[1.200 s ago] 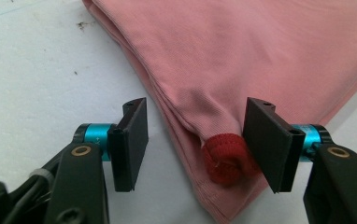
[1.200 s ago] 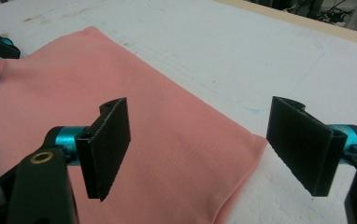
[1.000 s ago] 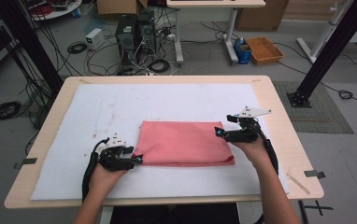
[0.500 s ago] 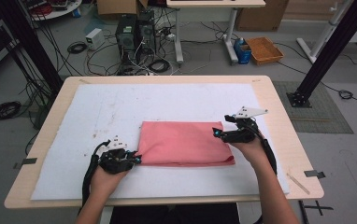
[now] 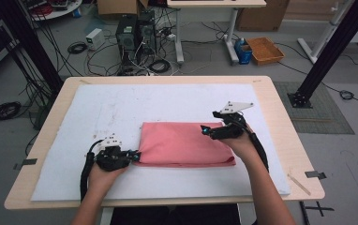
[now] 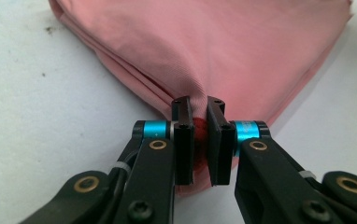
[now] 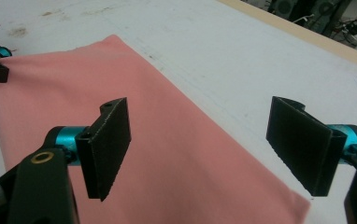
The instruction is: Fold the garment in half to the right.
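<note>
Folded pink cloth (image 5: 185,144) lies flat on white mat (image 5: 121,108) over table (image 5: 280,112), approx. centre, slightly toward near edge. Long axis runs left–right.

L gripper (image 5: 132,156) is seen at near-left corner of cloth. In left gripper view its jaws have just been closing and are now pinched hard on the cloth corner (image 6: 200,128); fabric is bunched betw. the pads (image 6: 182,140), layered fold edges fanning away beyond.

R gripper (image 5: 206,130) is held over far-right part of cloth, above the top surface, pointed left along the long axis. In right gripper view jaws are spread wide, nothing betw. them; cloth (image 7: 167,154) passes under the left pad (image 7: 109,144), far-right edge and bare mat lie under the gap. No contact w/ fabric is evident.

Key relation: cloth lies right of L gripper, below and left of R gripper. Near-left corner already secured; right end not yet gripped. R gripper is nearer the free right corners, so next grasp is judged to fall to it, downward onto the edge beneath. Risk: only top layer caught.
</note>
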Demonstrator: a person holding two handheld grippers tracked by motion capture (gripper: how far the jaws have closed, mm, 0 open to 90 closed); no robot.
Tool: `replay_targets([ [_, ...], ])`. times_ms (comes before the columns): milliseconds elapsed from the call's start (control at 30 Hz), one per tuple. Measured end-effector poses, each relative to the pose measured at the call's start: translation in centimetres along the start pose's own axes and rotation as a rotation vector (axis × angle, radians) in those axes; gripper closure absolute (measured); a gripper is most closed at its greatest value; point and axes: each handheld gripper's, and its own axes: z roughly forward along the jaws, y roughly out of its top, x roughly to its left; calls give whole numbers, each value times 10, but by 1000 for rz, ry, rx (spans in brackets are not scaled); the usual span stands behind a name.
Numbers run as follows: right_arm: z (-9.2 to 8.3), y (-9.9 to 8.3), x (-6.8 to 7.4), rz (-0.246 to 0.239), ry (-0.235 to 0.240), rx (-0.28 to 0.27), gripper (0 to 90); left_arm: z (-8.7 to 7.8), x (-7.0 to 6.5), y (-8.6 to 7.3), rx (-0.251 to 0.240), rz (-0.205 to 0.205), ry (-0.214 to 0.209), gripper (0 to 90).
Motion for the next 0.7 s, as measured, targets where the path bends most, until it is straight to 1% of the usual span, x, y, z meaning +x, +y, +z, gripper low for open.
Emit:
replay_targets([
  [100, 9, 13, 5, -16, 20, 7, 217, -1, -1, 1, -1, 4, -14, 827],
  [167, 17, 23, 7, -24, 33, 26, 217, -1, -2, 1, -2, 4, -24, 827],
  [300, 37, 40, 14, -35, 62, 65, 217, -4, -3, 1, -20, -6, -53, 828],
  [367, 49, 47, 18, -48, 89, 76, 217, -4, -4, 1, -27, -10, -66, 827],
  [433, 64, 53, 23, -43, 112, 99, 217, -4, -4, 2, -20, -3, -68, 827],
  [467, 69, 55, 24, -44, 117, 109, 217, -4, -4, 2, -19, -3, -66, 827],
  [600, 100, 65, 36, -49, 156, 150, 217, -3, -4, 2, -14, -4, -69, 827],
  [633, 100, 65, 36, -49, 156, 150, 217, -3, -4, 2, -14, -4, -69, 827],
  [667, 108, 68, 39, -45, 167, 164, 217, -3, -3, 1, -13, -1, -70, 827],
  [700, 124, 72, 46, -61, 172, 182, 217, -3, -3, 1, -17, -7, -73, 827],
])
